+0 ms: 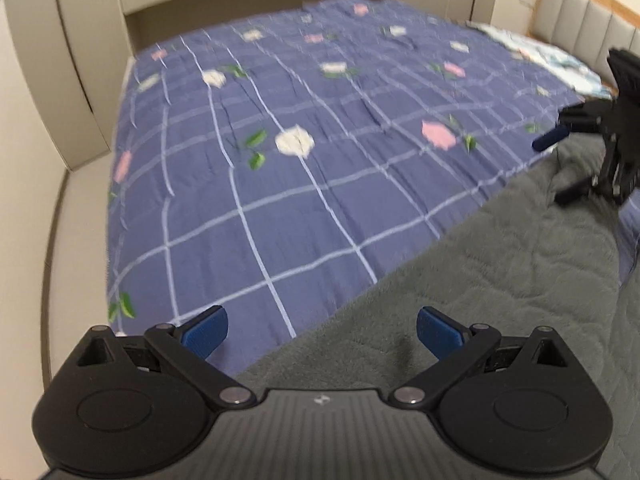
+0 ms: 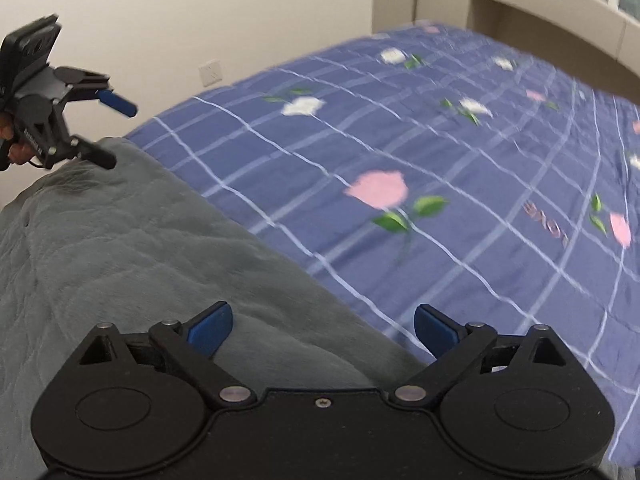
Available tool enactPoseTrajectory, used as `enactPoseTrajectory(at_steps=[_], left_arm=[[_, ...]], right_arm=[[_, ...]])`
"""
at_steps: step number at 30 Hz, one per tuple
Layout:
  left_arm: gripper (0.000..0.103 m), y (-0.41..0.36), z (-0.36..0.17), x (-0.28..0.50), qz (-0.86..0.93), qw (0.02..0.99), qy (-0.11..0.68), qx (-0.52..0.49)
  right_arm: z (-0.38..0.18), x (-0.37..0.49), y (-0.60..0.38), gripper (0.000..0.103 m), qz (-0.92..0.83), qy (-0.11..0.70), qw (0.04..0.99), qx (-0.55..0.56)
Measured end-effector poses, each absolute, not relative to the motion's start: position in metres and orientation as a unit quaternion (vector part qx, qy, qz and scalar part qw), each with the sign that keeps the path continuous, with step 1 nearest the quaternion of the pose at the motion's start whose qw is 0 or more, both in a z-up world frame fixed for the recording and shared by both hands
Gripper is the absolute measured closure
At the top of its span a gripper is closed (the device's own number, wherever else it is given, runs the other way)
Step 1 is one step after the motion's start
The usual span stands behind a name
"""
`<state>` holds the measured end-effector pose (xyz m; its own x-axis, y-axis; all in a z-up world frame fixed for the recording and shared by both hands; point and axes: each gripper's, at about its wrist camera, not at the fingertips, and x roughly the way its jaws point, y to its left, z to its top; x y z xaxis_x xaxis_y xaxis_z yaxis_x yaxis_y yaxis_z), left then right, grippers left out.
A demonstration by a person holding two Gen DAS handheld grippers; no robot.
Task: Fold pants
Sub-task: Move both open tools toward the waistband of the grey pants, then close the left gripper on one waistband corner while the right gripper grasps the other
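We hold both claws wide apart, gripping nothing. Our left claw [image 1: 322, 330] and right claw [image 2: 324, 330] hover over fuzzy grey-green fleece pants [image 2: 132, 248] on the blue checked floral bedspread [image 1: 280, 184].

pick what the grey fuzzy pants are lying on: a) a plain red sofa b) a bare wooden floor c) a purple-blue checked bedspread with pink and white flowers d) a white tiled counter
c: the grey fuzzy pants are spread over the purple-blue checked bedspread with pink and white flowers, which shows beyond their edge in both wrist views.
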<state>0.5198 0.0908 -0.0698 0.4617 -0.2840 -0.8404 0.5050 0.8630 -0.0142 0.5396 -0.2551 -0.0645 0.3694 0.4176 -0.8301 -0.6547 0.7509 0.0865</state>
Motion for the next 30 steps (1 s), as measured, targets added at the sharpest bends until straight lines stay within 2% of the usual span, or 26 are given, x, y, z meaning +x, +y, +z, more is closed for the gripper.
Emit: enactPoseTrajectory(at_steps=[2,4,5,6,7,8,9,10,11,12,14,15,20,25,30], left_arm=[[0.003,0.089,-0.075,0.525,-0.237,0.838,0.477,0.118],[0.01,0.086,-0.079,0.529,-0.245,0.827,0.492,0.114],[0.02,0.085,-0.081,0.531,-0.248,0.821,0.501,0.115],[0.028,0.083,-0.084,0.532,-0.247,0.814,0.511,0.121],[0.028,0.082,-0.085,0.531,-0.248,0.813,0.512,0.127],[0.038,0.081,-0.084,0.529,-0.251,0.813,0.508,0.133],[0.057,0.08,-0.083,0.527,-0.259,0.81,0.508,0.135],[0.065,0.079,-0.081,0.526,-0.264,0.808,0.51,0.133],[0.072,0.077,-0.08,0.524,-0.26,0.808,0.511,0.136],[0.081,0.072,-0.079,0.522,-0.256,0.808,0.51,0.145],[0.089,0.067,-0.078,0.516,-0.247,0.812,0.501,0.169],[0.092,0.064,-0.076,0.512,-0.24,0.816,0.495,0.179],[0.097,0.059,-0.052,0.501,-0.187,0.844,0.463,0.196],[0.097,0.079,-0.018,0.51,-0.153,0.875,0.425,0.176],[0.097,0.087,-0.039,0.526,-0.127,0.87,0.452,0.152]], right_arm=[[-0.068,0.549,-0.265,0.012,0.32,0.474,0.813,-0.109],[-0.072,0.554,-0.271,0.02,0.311,0.486,0.81,-0.104],[-0.075,0.556,-0.271,0.024,0.308,0.495,0.806,-0.105],[-0.08,0.558,-0.269,0.024,0.309,0.503,0.8,-0.109],[-0.082,0.557,-0.267,0.025,0.311,0.505,0.797,-0.115],[-0.083,0.555,-0.262,0.033,0.311,0.504,0.796,-0.126],[-0.083,0.554,-0.259,0.039,0.315,0.503,0.794,-0.132],[-0.082,0.553,-0.256,0.049,0.32,0.504,0.791,-0.134],[-0.081,0.551,-0.254,0.065,0.324,0.504,0.789,-0.137],[-0.079,0.549,-0.252,0.068,0.335,0.504,0.784,-0.138],[-0.076,0.544,-0.245,0.083,0.334,0.498,0.784,-0.16],[-0.074,0.541,-0.242,0.085,0.331,0.495,0.785,-0.171],[-0.059,0.534,-0.23,0.093,0.308,0.462,0.803,-0.217],[-0.02,0.547,-0.219,0.093,0.288,0.403,0.838,-0.228],[-0.021,0.573,-0.198,0.093,0.27,0.386,0.851,-0.233]])
